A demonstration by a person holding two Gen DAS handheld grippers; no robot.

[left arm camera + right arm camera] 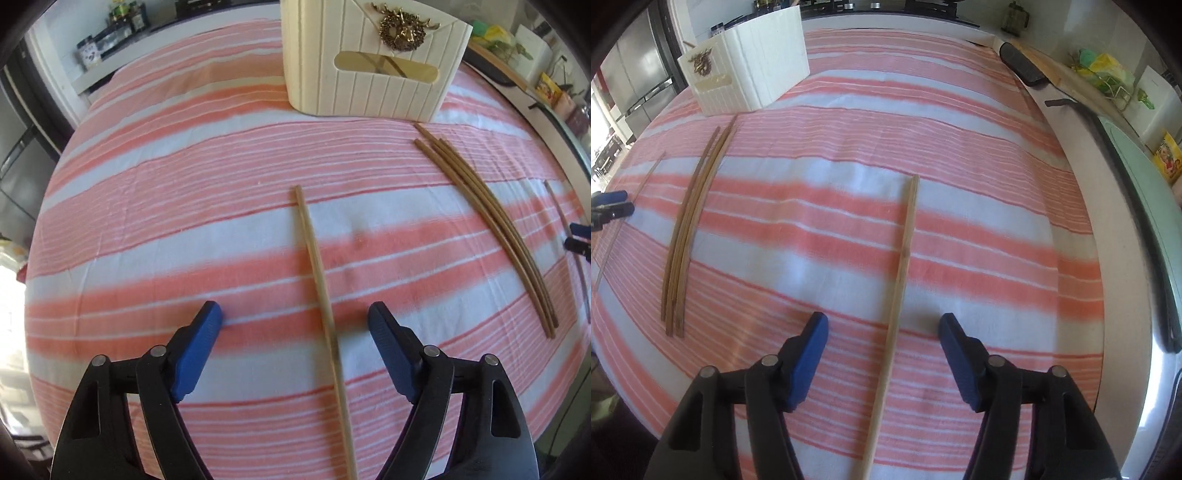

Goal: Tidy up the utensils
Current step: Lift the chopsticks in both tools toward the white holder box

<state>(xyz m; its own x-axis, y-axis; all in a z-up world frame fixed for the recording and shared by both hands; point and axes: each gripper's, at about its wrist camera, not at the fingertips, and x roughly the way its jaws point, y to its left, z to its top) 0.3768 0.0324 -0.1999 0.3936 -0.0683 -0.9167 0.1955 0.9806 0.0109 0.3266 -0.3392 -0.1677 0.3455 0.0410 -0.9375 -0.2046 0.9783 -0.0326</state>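
Blue-padded fingers (207, 347) of the left gripper (295, 321) sit lowest in the left wrist view, spread wide. One pale wooden chopstick (319, 291) runs lengthwise through the gap, nearer the right-hand pad, touching neither. It lies flat on the pink-and-white striped cloth (147, 206) that covers the bench. Nothing is gripped.

Right gripper (884, 332): same picture. Blue fingers (809, 354) stand apart, somewhat narrower than the left pair, with a second pale chopstick (903, 269) lying on the cloth between them. Pads clear of it on both sides. Nothing held.

Between the two grippers, a bundle of darker brown chopsticks (491, 229) lies side by side on the cloth, ends roughly aligned; three or four, count unclear through the lens curve. Same bundle sits left of centre in the right wrist view (690, 236).

Cream ribbed holder box (365, 59) stands upright at the far side of the cloth, with a gold wreath ornament (400, 31) on its front and a slot window below it. Bundle's far ends stop just short of the box.

Right gripper's tips show at the right edge of the left wrist view (576, 238), over its chopstick.

Motion blur softens the near stripes.
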